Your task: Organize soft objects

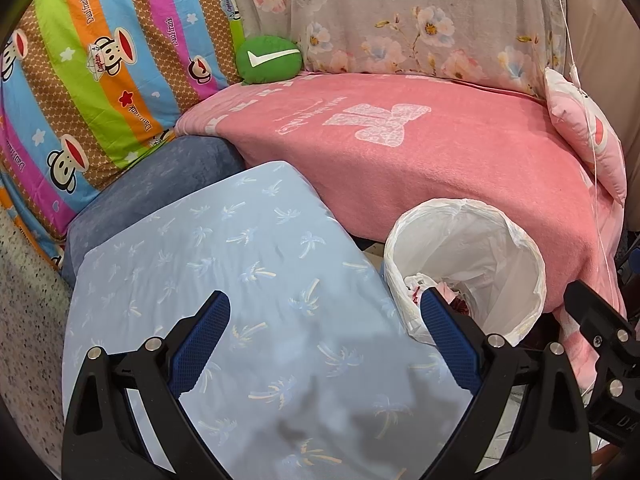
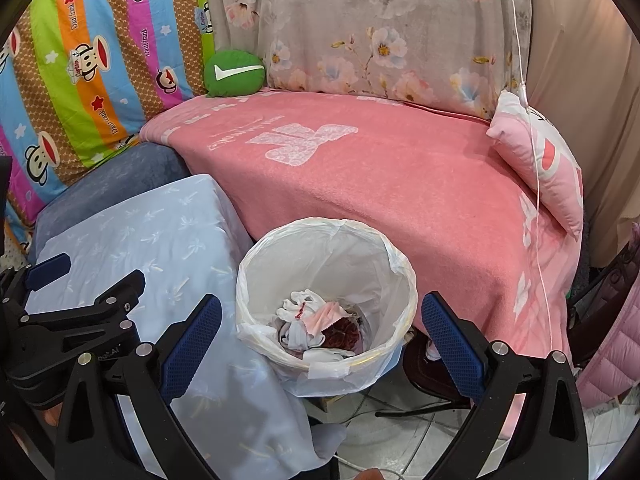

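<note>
Start at the left: the striped monkey-print quilt (image 1: 92,92) stands along the left edge of the bed, and the green check-mark cushion (image 1: 269,59) sits in the back-left corner of the pink blanket (image 1: 420,168), wedged where the quilt meets the floral cover (image 1: 400,12). Below it, your left gripper (image 1: 324,340) hangs over the light-blue palm-print pillow (image 1: 224,280) with its jaws spread wide and nothing between them — the pillow lies on a darker blue cushion (image 1: 160,176) at the bed's front-left edge.

Next comes the bin with the white liner (image 2: 400,268), close against the pillow's right side and just in front of the bed's front edge. Your right gripper (image 2: 322,336) is poised straight above it, jaws also spread and empty. Crumpled cloths (image 2: 316,324) sit at the bottom; what they are is hard to tell from here.

At the bed's right edge the pink pillow (image 2: 544,160) leans upright, a thin white cord (image 2: 536,168) hanging across it.

Mind these risks: pinch only the pillow's slack cover and the fabric may slide off the filling; swing the pillow right and it could tip the light bin; reach for the pink pillow and a jaw may snag that cord.
</note>
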`<action>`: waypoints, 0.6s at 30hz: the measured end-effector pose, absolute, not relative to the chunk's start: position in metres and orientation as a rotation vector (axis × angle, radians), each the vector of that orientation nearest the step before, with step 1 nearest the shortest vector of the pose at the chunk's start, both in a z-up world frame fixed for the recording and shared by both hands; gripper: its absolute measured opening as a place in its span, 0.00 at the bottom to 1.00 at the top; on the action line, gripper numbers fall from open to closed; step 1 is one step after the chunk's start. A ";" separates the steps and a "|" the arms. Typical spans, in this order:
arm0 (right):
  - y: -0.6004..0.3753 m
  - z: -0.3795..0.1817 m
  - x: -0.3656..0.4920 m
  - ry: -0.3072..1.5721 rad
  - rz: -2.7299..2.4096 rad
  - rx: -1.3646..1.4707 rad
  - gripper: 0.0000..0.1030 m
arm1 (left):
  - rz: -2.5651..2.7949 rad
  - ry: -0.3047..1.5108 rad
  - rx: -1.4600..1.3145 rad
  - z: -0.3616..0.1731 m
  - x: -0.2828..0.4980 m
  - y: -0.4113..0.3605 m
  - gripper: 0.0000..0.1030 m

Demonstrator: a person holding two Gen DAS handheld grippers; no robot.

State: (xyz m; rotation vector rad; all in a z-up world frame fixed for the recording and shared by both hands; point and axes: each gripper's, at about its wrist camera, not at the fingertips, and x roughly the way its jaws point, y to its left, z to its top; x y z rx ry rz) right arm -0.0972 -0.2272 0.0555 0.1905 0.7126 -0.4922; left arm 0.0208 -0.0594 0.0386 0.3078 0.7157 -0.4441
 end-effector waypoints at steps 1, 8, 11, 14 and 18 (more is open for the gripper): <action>-0.227 0.055 -0.098 0.714 -0.492 0.190 0.95 | -0.442 0.715 0.308 0.039 0.020 -0.059 0.89; -0.224 0.054 -0.098 0.715 -0.493 0.193 0.95 | -0.433 0.715 0.305 0.039 0.021 -0.057 0.89; -0.224 0.054 -0.098 0.715 -0.492 0.193 0.95 | -0.433 0.715 0.305 0.039 0.022 -0.057 0.89; -0.225 0.054 -0.098 0.716 -0.492 0.193 0.95 | -0.432 0.714 0.306 0.038 0.022 -0.056 0.89; -0.224 0.054 -0.098 0.715 -0.493 0.193 0.95 | -0.433 0.712 0.308 0.038 0.022 -0.056 0.89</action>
